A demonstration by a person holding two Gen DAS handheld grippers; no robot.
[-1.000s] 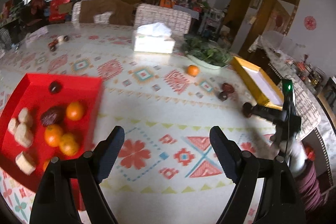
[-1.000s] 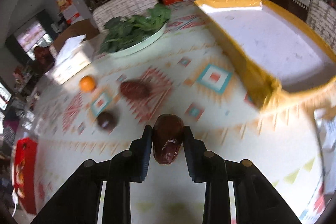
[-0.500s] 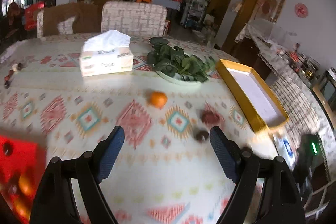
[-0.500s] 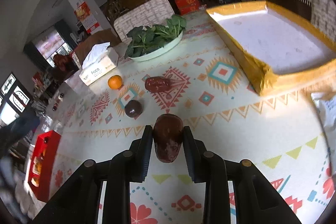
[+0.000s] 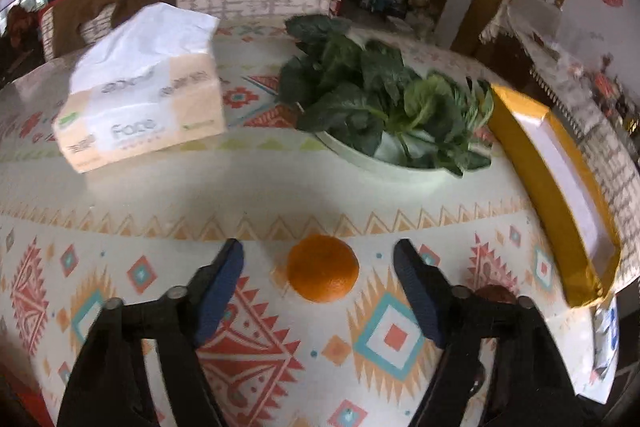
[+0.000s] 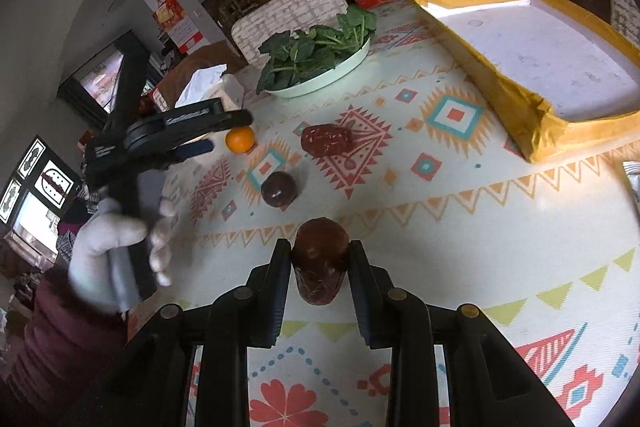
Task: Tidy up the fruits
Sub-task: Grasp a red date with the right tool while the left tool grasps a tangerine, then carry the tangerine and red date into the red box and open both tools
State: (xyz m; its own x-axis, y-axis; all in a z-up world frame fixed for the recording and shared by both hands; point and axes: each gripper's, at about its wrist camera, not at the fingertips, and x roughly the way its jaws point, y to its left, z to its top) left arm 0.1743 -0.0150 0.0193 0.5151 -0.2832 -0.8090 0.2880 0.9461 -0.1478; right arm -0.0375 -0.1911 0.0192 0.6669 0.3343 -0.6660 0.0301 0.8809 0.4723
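Left gripper (image 5: 319,259) stands wide apart, straddling the orange (image 5: 322,268) on the tablecloth (image 5: 248,187), lined up to close. Right gripper (image 6: 320,259) is clamped on a dark red fruit (image 6: 320,259), kept clear of the yellow tray (image 6: 520,103) far right.

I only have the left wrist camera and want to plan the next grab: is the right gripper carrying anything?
Observer: Yes, the right gripper is shut on a dark red date.
Operator: Any other loose fruit besides the orange?
Observer: Near the orange lie another date and a round dark fruit, both on the tablecloth.
Operator: Anything in the yellow tray?
Observer: The yellow tray holds no fruit.
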